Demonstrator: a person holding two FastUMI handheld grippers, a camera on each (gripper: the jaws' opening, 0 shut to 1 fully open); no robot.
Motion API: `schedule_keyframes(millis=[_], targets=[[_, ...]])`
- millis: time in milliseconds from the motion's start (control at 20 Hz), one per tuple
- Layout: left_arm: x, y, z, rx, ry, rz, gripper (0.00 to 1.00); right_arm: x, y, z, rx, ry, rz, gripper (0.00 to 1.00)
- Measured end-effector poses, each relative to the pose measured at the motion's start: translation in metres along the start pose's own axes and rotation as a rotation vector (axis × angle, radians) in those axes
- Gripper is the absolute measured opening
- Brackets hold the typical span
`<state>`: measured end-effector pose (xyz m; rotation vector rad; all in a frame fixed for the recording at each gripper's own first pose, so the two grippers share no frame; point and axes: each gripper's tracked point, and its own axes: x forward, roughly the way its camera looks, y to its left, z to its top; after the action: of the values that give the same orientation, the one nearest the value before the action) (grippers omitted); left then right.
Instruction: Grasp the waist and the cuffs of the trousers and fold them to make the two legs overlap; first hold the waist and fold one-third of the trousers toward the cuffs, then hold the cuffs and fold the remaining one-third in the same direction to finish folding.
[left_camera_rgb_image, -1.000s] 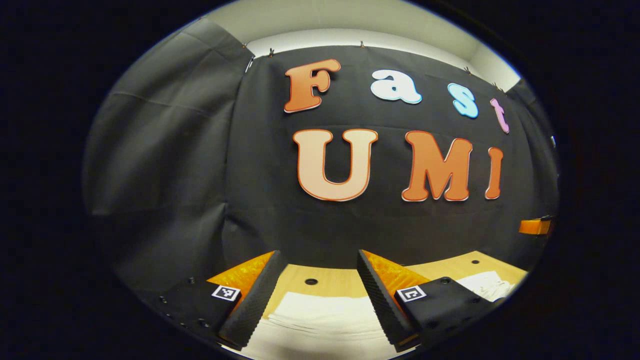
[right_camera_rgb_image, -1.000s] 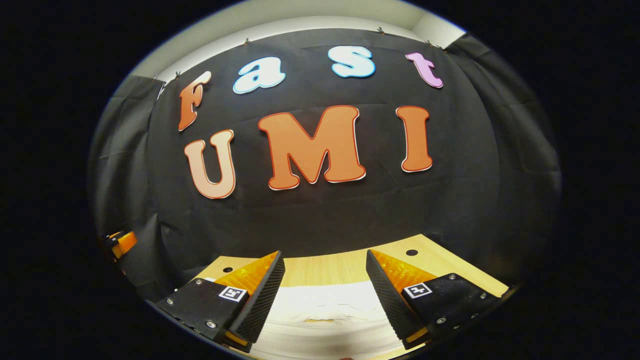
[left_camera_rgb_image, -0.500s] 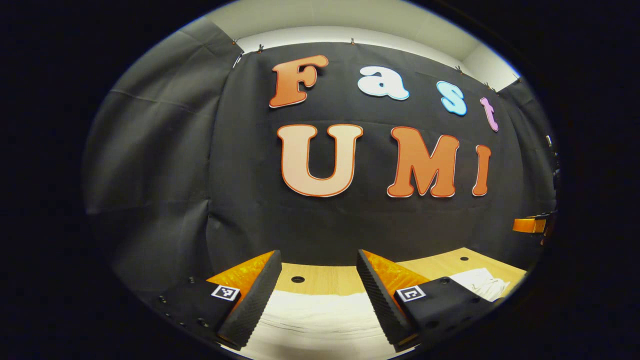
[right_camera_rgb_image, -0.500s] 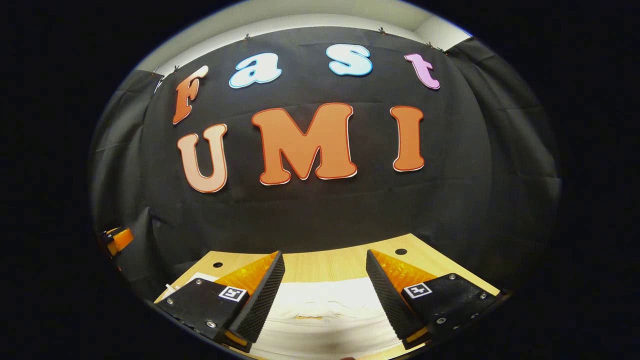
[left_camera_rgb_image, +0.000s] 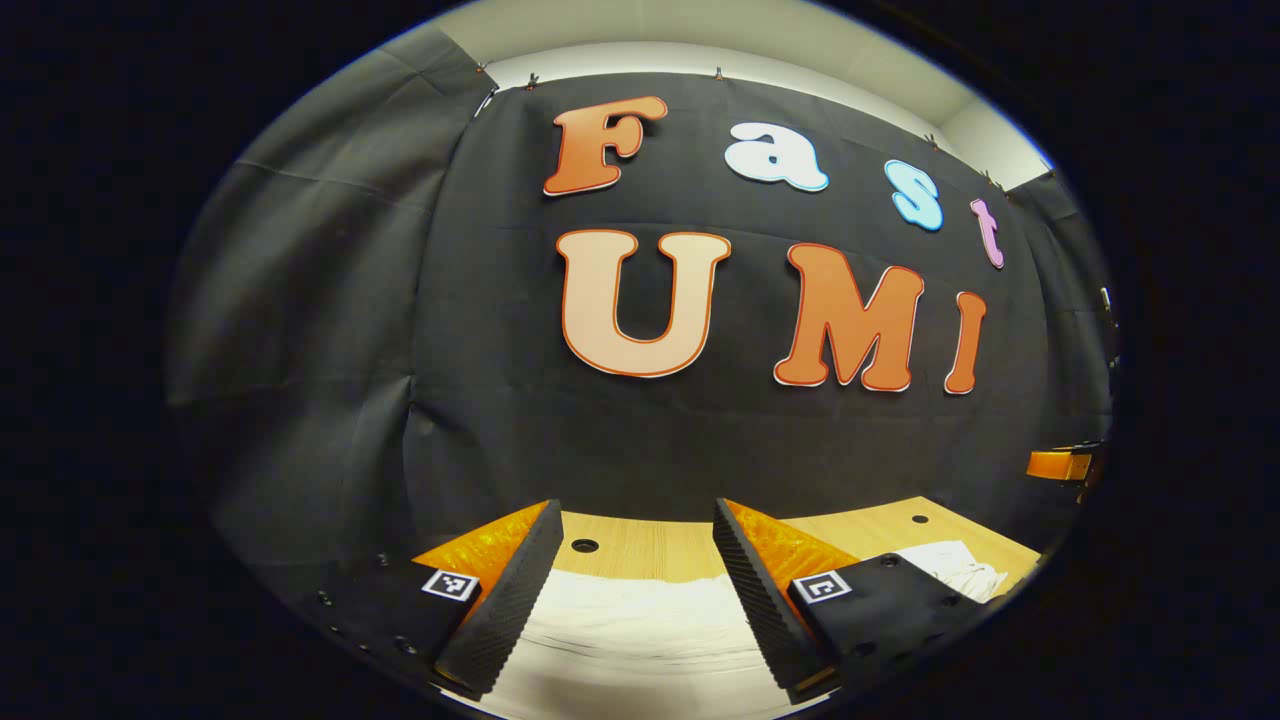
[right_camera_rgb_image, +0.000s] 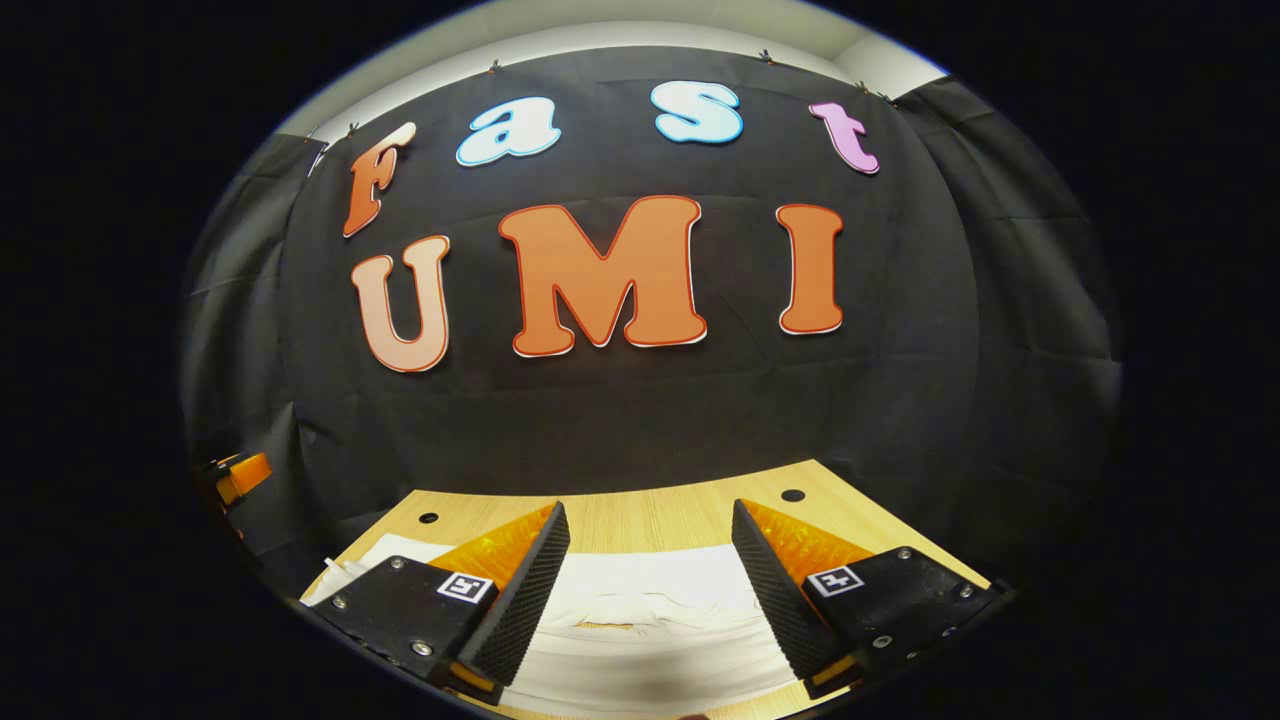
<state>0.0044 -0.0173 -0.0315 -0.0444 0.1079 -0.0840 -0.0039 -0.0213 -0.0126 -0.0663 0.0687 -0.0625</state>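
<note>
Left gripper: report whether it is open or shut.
Open: the left gripper has its fingers wide apart, white trousers visible in the gap, nothing pinched.

One pair of white trousers (right_camera_rgb_image: 650, 600) on one wooden table (right_camera_rgb_image: 660, 520), and two grippers (left_camera_rgb_image: 630, 520) (right_camera_rgb_image: 650, 520) (jaws parted).

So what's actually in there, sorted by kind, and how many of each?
Grippers, both with fingers apart: 2, the left gripper and the right gripper
White trousers: 1
Wooden table: 1
Total: 4
</note>
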Motion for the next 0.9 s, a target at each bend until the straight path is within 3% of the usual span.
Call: schedule_keyframes(millis=[250,400,550,900], targets=[[-0.003,0.007,-0.002,0.012,0.008,0.012,0.98,0.007,-0.005,-0.035,0.238,0.142,0.029,0.98],[-0.004,0.01,-0.003,0.015,0.01,0.017,0.98,0.011,-0.019,-0.065,0.382,0.228,0.003,0.98],[-0.003,0.017,-0.007,0.01,0.023,0.028,0.98,0.011,-0.036,-0.102,0.6,0.322,-0.033,0.98],[-0.001,0.031,-0.02,-0.006,0.052,0.049,0.98,-0.011,-0.1,-0.19,0.915,0.472,-0.241,0.98]])
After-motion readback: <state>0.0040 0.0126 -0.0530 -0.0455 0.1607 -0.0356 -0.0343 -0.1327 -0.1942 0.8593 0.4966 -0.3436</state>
